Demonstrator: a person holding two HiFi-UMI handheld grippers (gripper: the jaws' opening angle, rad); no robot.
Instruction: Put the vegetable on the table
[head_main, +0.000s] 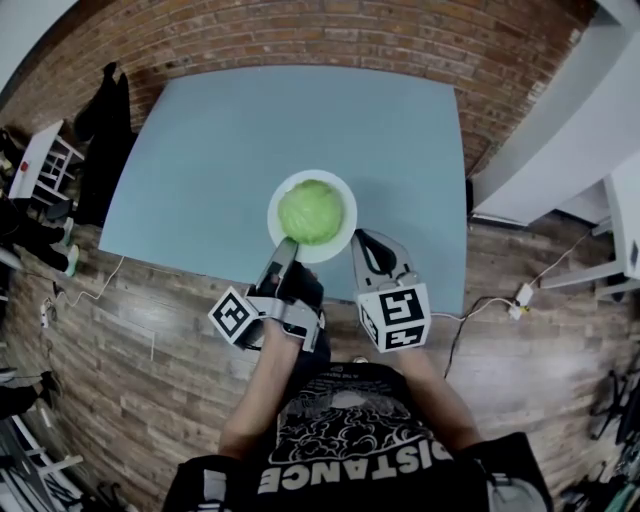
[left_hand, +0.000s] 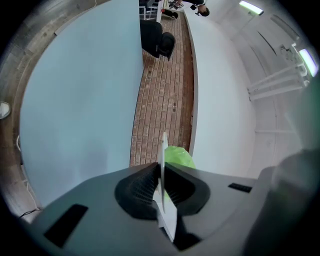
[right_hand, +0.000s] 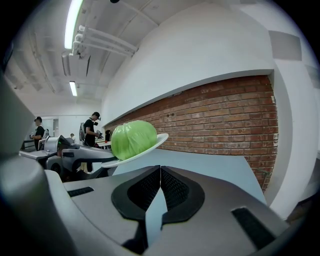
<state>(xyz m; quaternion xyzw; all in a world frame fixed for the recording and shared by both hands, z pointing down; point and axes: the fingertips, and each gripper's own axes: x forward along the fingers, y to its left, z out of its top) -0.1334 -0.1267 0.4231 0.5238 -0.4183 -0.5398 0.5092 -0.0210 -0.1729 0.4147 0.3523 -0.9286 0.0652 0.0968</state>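
A round green cabbage lies on a white plate over the near edge of the pale blue table. My left gripper is shut on the plate's near-left rim. In the left gripper view the rim shows edge-on between the jaws, with the cabbage just beyond. My right gripper hangs beside the plate's near-right edge, shut on nothing. In the right gripper view its jaws meet, and the plate with the cabbage is tilted in the air above the table.
Wood floor surrounds the table, with a brick wall behind it. Black bags and a white stand are at the left, a white counter and a cable at the right. People stand far off.
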